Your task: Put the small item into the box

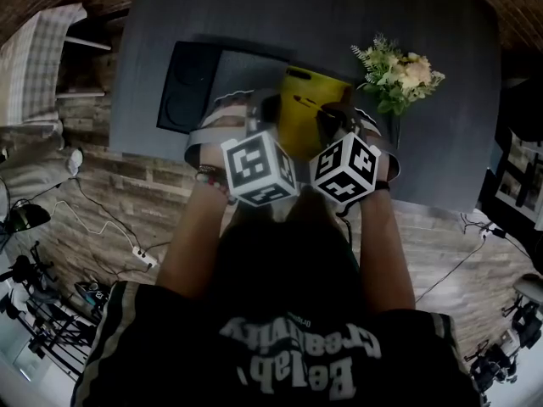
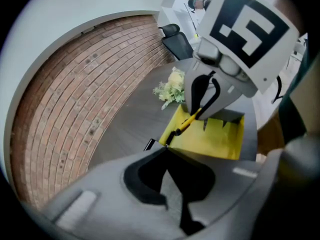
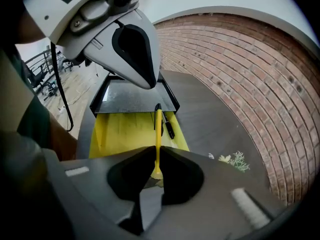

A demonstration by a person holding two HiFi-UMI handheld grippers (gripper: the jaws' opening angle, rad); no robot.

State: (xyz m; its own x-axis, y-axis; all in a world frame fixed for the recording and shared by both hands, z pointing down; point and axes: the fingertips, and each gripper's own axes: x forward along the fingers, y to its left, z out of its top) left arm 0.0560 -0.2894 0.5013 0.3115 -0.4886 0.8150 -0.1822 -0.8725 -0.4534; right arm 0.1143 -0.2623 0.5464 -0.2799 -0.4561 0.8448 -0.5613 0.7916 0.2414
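dark table (image 1: 280, 15) w/ flowers (image 1: 399, 75) at its right end & a black tray (image 1: 191, 87) at left. power strip (image 1: 142, 258) + cables on the floor; brick wall (image 2: 75, 99) beyond.

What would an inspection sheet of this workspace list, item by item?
Surface: dark grey table.
Job's things: yellow pen held over the open yellow box; black lid lies next to the box.
Clutter: flower bunch on the table; a black pen-shaped item inside the box by its wall.
Grippers: right claw shut on the pen; left claw shut, tips at the box's corner, grip on it unclear.
Cables: power strip and loose cables on the floor.
Surroundings: brick wall, office chair.
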